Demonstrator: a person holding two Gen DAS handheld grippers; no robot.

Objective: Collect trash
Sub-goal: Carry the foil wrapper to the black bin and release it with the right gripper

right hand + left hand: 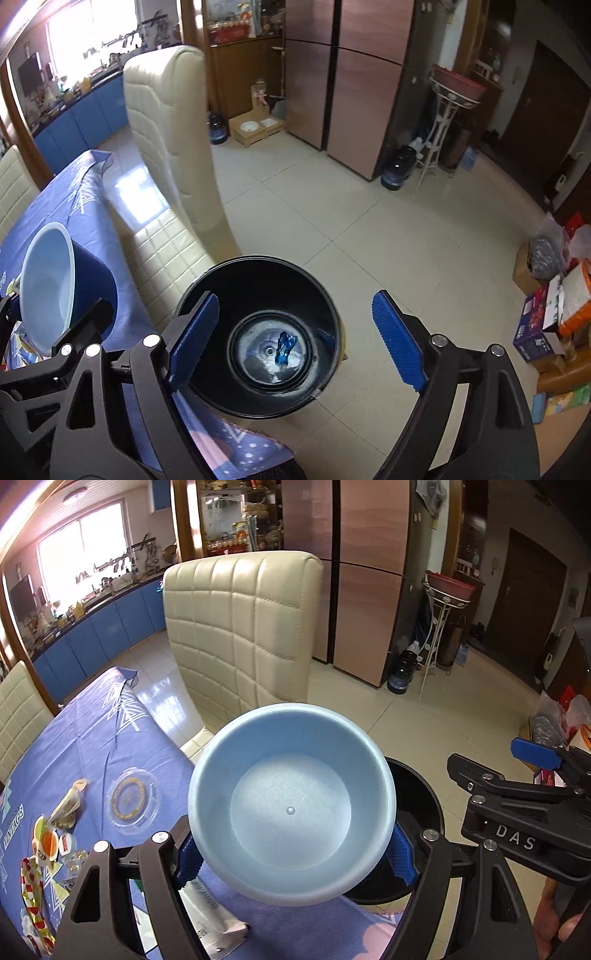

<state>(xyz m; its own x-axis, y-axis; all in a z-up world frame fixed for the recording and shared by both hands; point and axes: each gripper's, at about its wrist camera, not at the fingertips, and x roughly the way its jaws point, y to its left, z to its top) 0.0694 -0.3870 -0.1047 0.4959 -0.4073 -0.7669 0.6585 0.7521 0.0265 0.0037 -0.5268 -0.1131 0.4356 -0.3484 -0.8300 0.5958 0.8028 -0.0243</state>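
Left wrist view: left gripper (295,853) clamps a blue bowl (291,805), empty, tilted over the table edge (110,731); wrappers (55,823) lie on the blue cloth. Right wrist view: right gripper (295,336) gapes wide, nothing between its pads, above the black bin (258,332); a blue wrapper (286,347) lies on the bin floor.

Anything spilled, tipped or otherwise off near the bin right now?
No spill shows. The blue bowl in the left gripper is tilted but empty. The black bin stands upright, holding one blue scrap.
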